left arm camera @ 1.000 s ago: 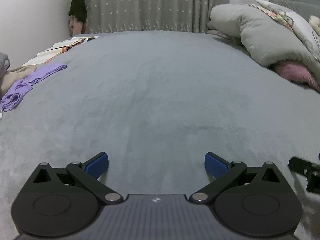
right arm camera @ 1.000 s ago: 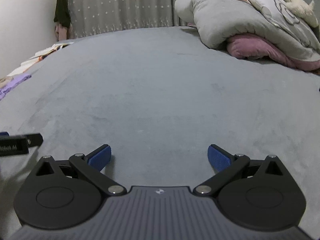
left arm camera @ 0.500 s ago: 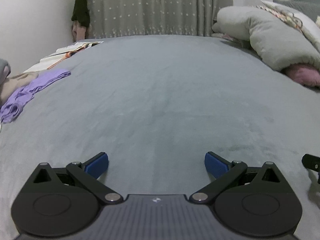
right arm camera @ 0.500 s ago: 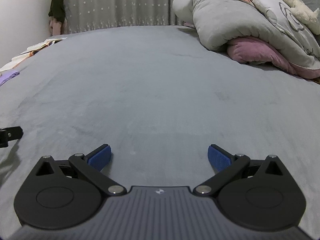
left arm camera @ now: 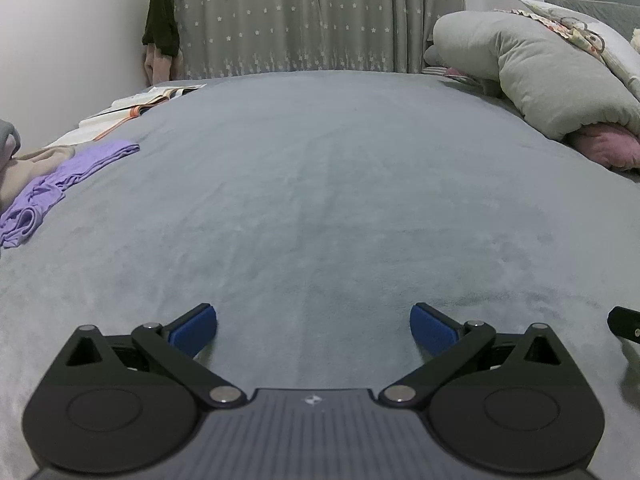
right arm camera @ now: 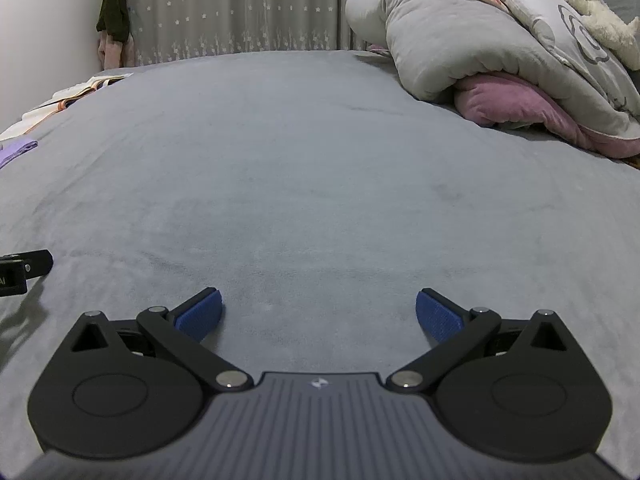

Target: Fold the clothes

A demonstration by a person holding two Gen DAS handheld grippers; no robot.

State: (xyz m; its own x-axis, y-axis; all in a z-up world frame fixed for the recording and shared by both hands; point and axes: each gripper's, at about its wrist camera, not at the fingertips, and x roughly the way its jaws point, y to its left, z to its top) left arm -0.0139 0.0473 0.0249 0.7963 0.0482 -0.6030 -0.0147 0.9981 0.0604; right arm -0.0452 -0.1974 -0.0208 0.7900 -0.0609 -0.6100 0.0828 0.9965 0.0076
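A crumpled purple garment point(left arm camera: 60, 184) lies at the left edge of the grey bed point(left arm camera: 320, 184), with a beige piece of clothing point(left arm camera: 28, 168) beside it; its tip also shows in the right wrist view as a purple garment point(right arm camera: 16, 151). My left gripper point(left arm camera: 313, 328) hovers low over bare bed cover, open, nothing between its blue pads. My right gripper point(right arm camera: 319, 314) is likewise open and empty over the cover. Each gripper's black tip shows at the other view's edge: right gripper point(left arm camera: 624, 322), left gripper point(right arm camera: 24, 266).
A rolled grey duvet point(right arm camera: 460, 40) over a pink pillow point(right arm camera: 516, 104) fills the far right. White cloth and an open book point(left arm camera: 152, 98) lie at the far left edge. Star-patterned curtains point(left arm camera: 320, 16) and hanging dark clothes point(left arm camera: 160, 28) stand behind the bed.
Both grippers have tilted and drifted slightly, so the duvet and purple garment shifted in view. The jaws stayed open and nothing was picked up.
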